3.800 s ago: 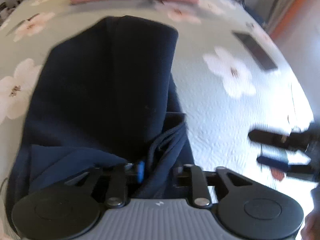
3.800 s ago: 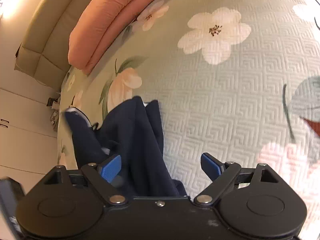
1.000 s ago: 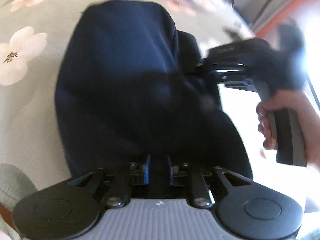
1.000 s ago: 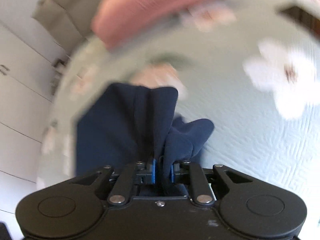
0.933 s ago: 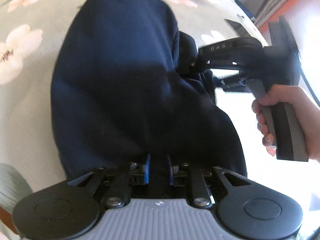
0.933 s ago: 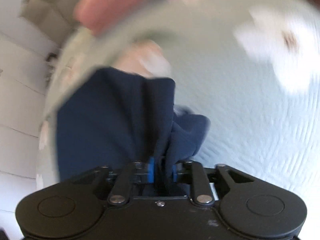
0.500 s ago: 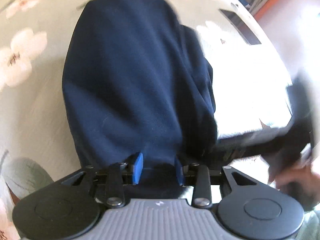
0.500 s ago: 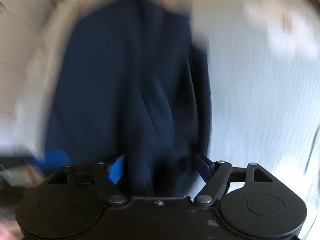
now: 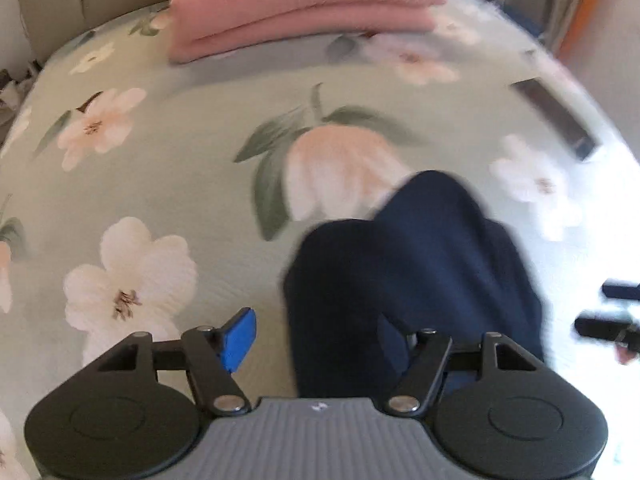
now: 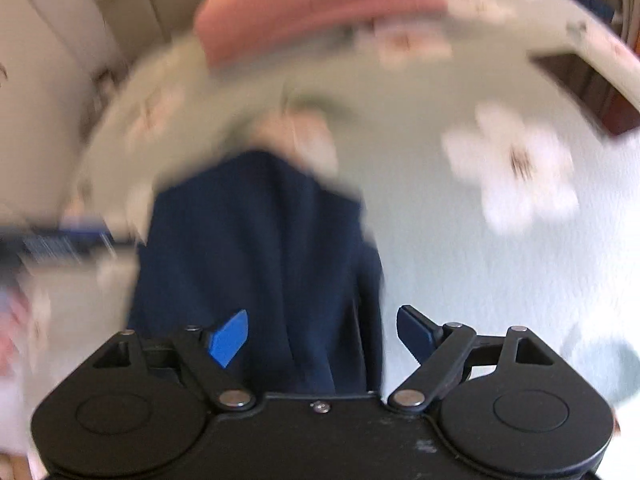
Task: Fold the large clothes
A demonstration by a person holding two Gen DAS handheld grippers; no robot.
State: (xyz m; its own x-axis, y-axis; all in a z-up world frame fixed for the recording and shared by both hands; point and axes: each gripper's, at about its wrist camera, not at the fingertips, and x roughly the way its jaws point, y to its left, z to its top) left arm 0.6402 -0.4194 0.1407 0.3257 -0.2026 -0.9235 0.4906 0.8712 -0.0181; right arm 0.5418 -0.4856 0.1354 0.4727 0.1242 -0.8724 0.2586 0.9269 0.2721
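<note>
Left gripper (image 9: 320, 340) spread wide, clamping nothing. Right gripper (image 10: 322, 334) likewise spread, holding nothing. Folded navy garment (image 9: 408, 280) lying mid-bed on floral bedspread (image 9: 180, 184), below both grippers; pink folded blanket (image 9: 304, 0) at headboard edge.

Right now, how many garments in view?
2: navy garment bunched on the floral bedspread between the open grippers; folded pink garment at the far edge. Others may be hidden.

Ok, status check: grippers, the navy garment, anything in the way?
Left gripper open, right gripper open, neither gripping. Navy garment lies bunched on the floral bedspread. Pink folded blanket and dark flat device lie apart from it.
</note>
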